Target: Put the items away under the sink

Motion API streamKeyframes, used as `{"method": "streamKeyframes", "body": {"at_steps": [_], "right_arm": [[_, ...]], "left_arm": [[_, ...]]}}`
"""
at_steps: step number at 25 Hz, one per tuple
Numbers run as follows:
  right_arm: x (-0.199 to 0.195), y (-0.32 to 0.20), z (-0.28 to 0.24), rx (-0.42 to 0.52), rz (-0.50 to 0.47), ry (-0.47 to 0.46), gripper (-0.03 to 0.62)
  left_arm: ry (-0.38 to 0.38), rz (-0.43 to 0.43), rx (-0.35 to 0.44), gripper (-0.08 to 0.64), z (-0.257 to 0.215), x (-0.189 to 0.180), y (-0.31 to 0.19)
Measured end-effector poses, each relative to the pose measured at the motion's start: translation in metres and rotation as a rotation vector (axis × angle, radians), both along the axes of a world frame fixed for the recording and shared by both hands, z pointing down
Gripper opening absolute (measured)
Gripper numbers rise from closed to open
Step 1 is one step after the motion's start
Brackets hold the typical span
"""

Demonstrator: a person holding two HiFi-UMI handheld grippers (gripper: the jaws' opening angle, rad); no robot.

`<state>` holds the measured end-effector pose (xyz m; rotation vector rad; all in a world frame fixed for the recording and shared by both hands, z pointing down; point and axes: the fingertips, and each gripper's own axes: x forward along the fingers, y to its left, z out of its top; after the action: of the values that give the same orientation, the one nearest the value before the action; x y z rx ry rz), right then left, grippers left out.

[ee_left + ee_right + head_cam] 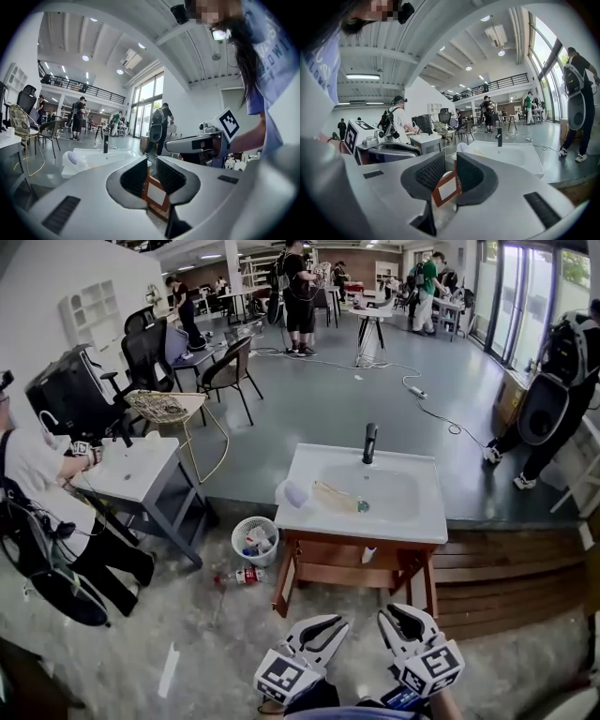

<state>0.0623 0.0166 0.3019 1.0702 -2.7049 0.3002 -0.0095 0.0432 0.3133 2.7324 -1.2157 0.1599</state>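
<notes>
Two grippers are side by side, low down in front of the sink [412,521]. The left gripper [151,169] has its fingers [133,178] a little bit apart. Nothing is between them. You can only see the far-off wood stand [286,573] through the gap. The right gripper [451,174] is the same: its fingers [431,173] have a thin gap, with nothing held, and the stand shows through that gap too.

Both grippers point at the sink, but they are well apart from it and touch nothing. The things to put away are up on the sink. One pale thing [292,493] sits on the left edge. One yellow thing [333,496] lies in the bowl, just right of the pale thing. Both are in front of the black tap [369,442]. The stand holds the sink up.

To the left of the stand is a white bin [255,538]. A bottle [246,576] lies on the floor near the bin.
</notes>
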Motion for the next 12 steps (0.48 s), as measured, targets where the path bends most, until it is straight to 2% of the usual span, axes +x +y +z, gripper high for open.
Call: {"method": "streamKeyframes", "body": {"at_steps": [4,12], "right_arm": [[0.025,0.016,-0.004,0.003,-0.014,-0.018,0.082],[0.081,0.062,-0.004,0.023,-0.026,-0.020,0.076]], "left_arm": [[0.017,-0.024,-0.004,0.067,-0.004,0.025,0.016],[-0.014,-0.048,0.000,0.067,-0.011,0.079,0.064]]}}
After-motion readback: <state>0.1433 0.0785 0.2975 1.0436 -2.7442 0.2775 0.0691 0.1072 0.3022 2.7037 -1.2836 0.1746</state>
